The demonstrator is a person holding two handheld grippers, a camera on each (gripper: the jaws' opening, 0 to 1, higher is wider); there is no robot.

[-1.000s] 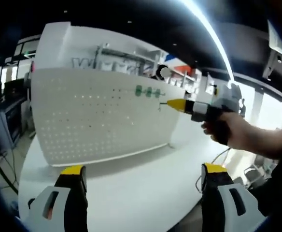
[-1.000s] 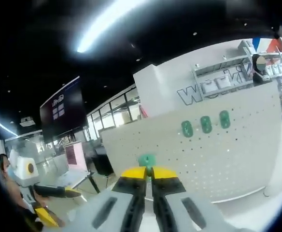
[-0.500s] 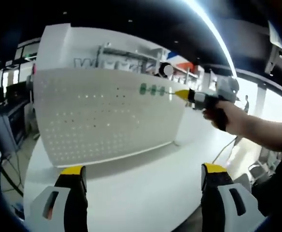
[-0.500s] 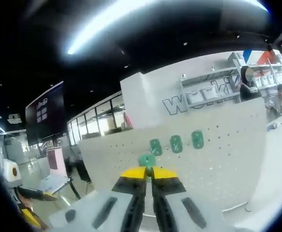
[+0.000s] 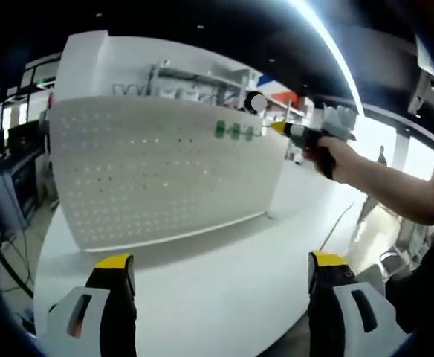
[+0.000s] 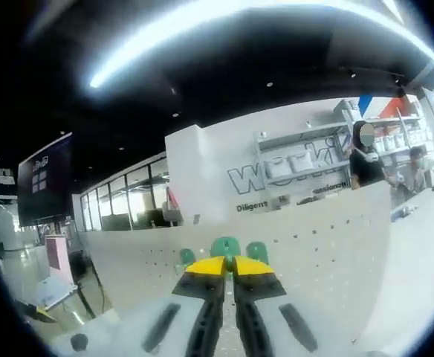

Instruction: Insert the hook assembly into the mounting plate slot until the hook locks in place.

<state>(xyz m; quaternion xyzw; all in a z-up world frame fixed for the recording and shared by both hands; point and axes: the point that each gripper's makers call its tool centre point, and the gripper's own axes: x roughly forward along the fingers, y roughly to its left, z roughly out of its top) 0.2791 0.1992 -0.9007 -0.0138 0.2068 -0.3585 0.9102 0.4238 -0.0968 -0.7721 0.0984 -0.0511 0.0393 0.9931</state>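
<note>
Left gripper view: left gripper gaping wide, gripping nothing, facing white pegboard; right gripper nearing green hooks. Right gripper view: right gripper pinching green hook at pegboard beside mounted hooks.

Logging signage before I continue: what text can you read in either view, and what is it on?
"Diligent": small dark lettering on the white back wall, partly cut off.
Large outlined letters on that wall, starting with "W": the rest is hidden by shelves.
Dark wall screen: too small to read.
White pegboard and green hooks: no text.
</note>
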